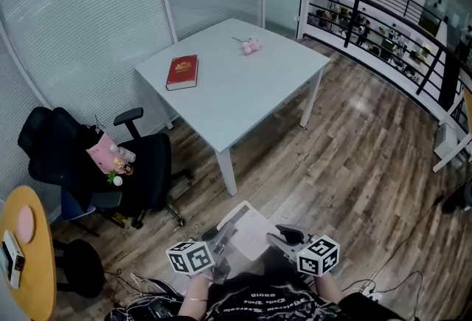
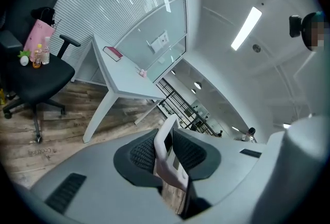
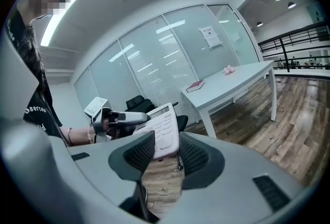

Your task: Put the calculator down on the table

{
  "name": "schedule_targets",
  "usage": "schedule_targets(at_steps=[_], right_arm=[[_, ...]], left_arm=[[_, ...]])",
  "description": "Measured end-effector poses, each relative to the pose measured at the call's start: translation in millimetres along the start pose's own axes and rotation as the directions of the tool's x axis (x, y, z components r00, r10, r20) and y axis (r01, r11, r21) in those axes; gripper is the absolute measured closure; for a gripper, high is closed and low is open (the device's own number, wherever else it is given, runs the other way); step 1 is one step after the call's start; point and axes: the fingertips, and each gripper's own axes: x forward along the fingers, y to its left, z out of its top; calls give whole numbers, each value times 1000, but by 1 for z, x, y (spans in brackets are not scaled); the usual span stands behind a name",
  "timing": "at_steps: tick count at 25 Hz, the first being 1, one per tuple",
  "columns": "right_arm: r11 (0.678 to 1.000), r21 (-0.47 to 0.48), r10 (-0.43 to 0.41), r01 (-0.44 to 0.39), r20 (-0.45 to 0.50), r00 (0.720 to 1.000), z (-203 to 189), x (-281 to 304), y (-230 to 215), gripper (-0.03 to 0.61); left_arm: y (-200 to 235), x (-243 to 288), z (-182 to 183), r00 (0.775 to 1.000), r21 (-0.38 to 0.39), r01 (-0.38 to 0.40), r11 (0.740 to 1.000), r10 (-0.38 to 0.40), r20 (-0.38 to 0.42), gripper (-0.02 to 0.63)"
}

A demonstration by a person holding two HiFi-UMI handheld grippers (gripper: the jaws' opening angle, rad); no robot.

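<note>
While the left gripper (image 1: 229,226) is clamping the calculator (image 1: 249,231), the right gripper (image 1: 274,237) is pinching its other end, well apart from the counter (image 1: 236,87).

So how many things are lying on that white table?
2. A red book lies near the white table left edge, and a small pink toy sits toward its far corner. The head view shows the whole tabletop, so nothing seems hidden.

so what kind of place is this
Most likely an office meeting area on an upper floor: a white table, frosted glass partitions, a black office chair, and a railing overlooking a level below.
</note>
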Motion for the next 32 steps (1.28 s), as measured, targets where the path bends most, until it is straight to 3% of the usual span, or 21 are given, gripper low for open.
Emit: schedule_targets(at_steps=[7, 18, 24, 29, 32], right_arm=[[995, -37, 93, -95, -46, 995, 54, 39, -62, 422], [983, -74, 162, -170, -104, 981, 128, 76, -169, 422], [980, -75, 175, -185, -122, 977, 144, 76, -212, 422], [981, -65, 177, -185, -119, 977, 151, 82, -225, 422], [984, -48, 167, -174, -123, 978, 154, 88, -232, 422]], left_arm=[[14, 58, 52, 996, -19, -51, 998, 53, 75, 517], [27, 164, 109, 981, -76, -125, 989, 135, 142, 517], [23, 210, 119, 981, -63, -137, 989, 144, 132, 517], [27, 224, 125, 979, -75, -145, 987, 154, 134, 517], [30, 233, 133, 980, -44, -158, 986, 162, 114, 517]])
